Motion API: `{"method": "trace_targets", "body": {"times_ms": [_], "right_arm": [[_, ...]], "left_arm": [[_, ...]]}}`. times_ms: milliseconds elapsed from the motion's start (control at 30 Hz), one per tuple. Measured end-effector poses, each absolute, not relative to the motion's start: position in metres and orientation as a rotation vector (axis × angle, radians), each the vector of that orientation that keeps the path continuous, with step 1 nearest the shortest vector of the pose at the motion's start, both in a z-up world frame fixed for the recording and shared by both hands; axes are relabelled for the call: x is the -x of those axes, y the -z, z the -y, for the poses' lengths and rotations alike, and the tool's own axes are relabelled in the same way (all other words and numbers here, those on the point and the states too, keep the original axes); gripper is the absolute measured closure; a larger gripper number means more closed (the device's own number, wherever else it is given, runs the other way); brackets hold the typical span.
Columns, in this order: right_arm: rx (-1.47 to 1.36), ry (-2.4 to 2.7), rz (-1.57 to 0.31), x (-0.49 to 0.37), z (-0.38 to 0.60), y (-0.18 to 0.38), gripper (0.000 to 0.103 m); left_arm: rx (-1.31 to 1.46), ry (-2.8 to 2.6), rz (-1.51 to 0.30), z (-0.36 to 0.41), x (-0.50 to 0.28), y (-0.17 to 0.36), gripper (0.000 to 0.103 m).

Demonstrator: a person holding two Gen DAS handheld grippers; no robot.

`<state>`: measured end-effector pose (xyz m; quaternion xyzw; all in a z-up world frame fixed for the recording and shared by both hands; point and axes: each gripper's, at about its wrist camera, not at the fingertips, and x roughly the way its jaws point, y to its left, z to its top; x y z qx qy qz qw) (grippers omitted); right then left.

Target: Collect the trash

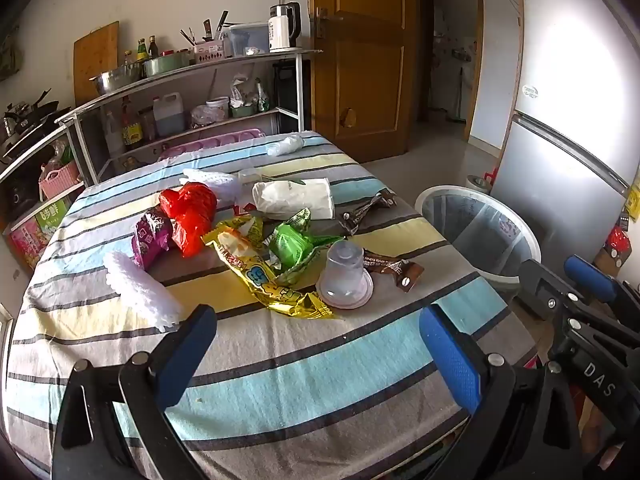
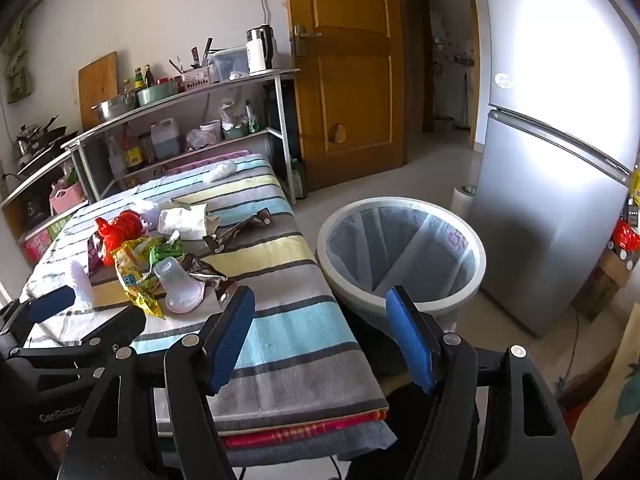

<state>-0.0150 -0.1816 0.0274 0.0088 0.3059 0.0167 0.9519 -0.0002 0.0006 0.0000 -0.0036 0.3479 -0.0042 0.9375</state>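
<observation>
Hovering over striped worktop (image 1: pixel 320 380), left claw (image 1: pixel 316 344) spread wide, empty, likely lining up on trash heap: white foam (image 1: pixel 140 292), red bag (image 1: pixel 192 212), yellow wrapper (image 1: pixel 260 276), upturned clear cup (image 1: pixel 345 276), centre frame. Right claw (image 2: pixel 320 336) likewise apart, empty, near lined bin (image 2: pixel 400 252) at right, seemingly ready for drops.

Black angular left gripper (image 1: pixel 318 360) and right gripper (image 2: pixel 320 340), blue ribbed pads (image 2: pixel 230 340), silver screws, white "GenRobot" lettering.
</observation>
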Motion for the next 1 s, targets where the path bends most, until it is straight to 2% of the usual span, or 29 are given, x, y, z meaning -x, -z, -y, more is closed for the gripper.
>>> {"method": "trace_targets", "body": {"times_ms": [1000], "right_arm": [[-0.015, -0.031, -0.62, 0.016, 0.1808, -0.0282, 0.034]], "left_arm": [[0.004, 0.008, -0.714, -0.0044, -0.001, 0.0017, 0.0]]}}
